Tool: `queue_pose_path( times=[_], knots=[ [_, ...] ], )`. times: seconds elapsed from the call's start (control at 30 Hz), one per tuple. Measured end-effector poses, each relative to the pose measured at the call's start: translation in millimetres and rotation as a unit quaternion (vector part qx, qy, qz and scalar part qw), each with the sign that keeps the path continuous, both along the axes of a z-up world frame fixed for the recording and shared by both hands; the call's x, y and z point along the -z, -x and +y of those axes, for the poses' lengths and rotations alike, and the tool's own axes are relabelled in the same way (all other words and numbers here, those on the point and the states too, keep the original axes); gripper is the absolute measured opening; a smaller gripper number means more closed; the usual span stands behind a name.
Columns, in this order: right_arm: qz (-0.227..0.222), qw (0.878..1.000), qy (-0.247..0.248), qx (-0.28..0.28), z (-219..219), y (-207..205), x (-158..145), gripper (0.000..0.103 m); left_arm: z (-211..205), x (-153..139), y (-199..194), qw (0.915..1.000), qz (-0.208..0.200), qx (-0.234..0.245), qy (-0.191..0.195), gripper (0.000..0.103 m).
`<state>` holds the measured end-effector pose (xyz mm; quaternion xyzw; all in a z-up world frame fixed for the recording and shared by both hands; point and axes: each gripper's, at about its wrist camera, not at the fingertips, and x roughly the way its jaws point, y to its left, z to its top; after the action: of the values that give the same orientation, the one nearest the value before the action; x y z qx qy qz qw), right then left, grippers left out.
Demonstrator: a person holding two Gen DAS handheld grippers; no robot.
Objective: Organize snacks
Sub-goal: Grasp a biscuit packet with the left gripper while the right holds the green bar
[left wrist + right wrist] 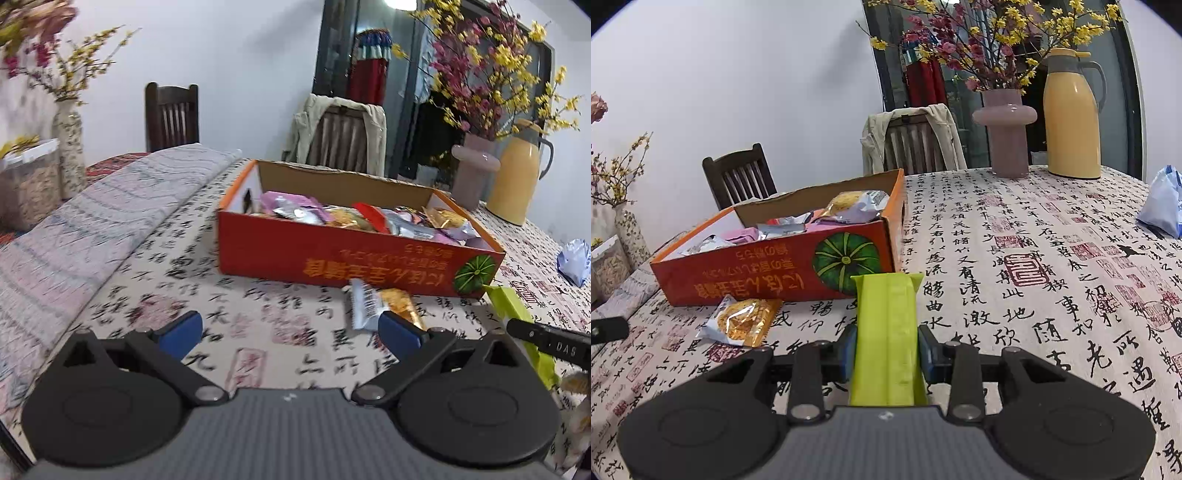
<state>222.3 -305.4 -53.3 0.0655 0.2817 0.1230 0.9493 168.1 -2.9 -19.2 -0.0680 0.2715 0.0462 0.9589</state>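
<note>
Lime-green snack bar (pixel 888 332) sits clamped between the right gripper (pixel 887 349) pads, above the calligraphy tablecloth (pixel 1034 295), just before the red snack box (pixel 775 269). An orange-and-silver packet (pixel 744 321) lies beside that box. Left gripper (pixel 291 332) spreads wide, holding nothing.
</note>
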Motion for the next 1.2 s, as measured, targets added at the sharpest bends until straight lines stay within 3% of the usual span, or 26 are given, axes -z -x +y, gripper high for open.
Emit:
queue_pose_path(
  times=[0.23,0.77,0.9,0.93,1.07,1.2],
  knots=[
    [0.002,1.0,-0.011,0.008,-3.1,-1.2,0.0,0.033,-27.7,-4.1,-41.9,0.9994,0.028,0.01,-0.015,0.103],
    [0.015,0.998,-0.038,0.043,-13.5,-6.9,4.0,0.033,-91.4,29.9,-112.8,0.9915,0.112,0.03,-0.058,0.103],
    [0.015,0.998,-0.039,0.044,-13.7,-7.3,4.1,0.033,-92.6,33.7,-116.6,0.9908,0.12,0.033,-0.052,0.083],
    [0.015,0.998,-0.04,0.044,-13.7,-7.5,4.3,0.033,-92.7,32.3,-116.0,0.9911,0.118,0.037,-0.05,0.072],
    [0.016,0.998,-0.041,0.046,-14.3,-8.4,4.5,0.033,-91.7,29.8,-109.5,0.9919,0.11,0.046,-0.043,0.053],
    [0.015,0.998,-0.041,0.048,-14.4,-8.5,4.4,0.033,-88.5,27.5,-102.6,0.9924,0.106,0.053,-0.034,0.05]
  ],
)
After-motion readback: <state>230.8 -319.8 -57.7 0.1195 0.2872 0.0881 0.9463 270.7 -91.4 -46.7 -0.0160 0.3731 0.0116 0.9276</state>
